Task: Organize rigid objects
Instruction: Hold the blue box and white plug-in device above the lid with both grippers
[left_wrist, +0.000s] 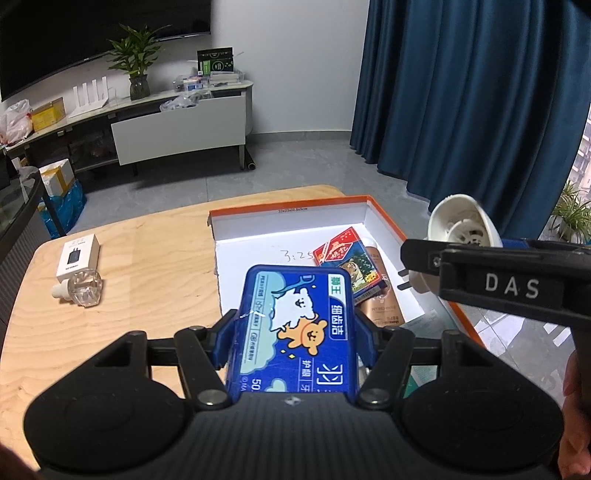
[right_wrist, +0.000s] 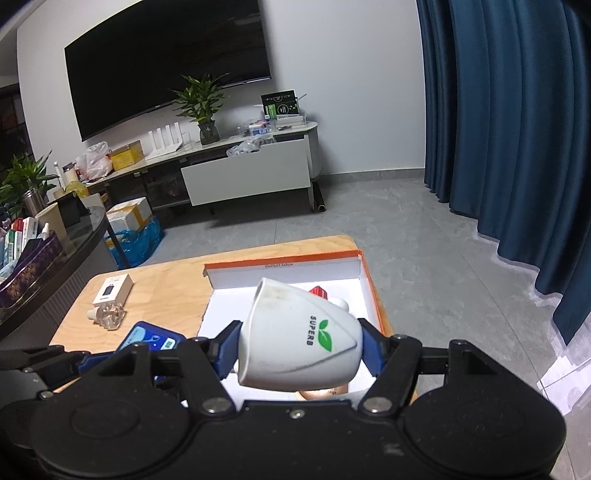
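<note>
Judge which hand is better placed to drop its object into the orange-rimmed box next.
Right, probably. Its white plug-in device already hangs over the box interior, while the left's blue case overhangs only the box's near edge.

The setting was a home living room. Beyond the jaws, a large wall-mounted television (right_wrist: 170, 59) hung over a low media console (right_wrist: 236, 166) bearing a potted plant (right_wrist: 201, 107); blue curtains (right_wrist: 509, 129) hung to the right.

Beside the matt cardboard tray (left_wrist: 380, 218), pale grainy wood is showing on the table (left_wrist: 147, 258); a glossy blue box (left_wrist: 295, 325) is gleaming over it.
</note>
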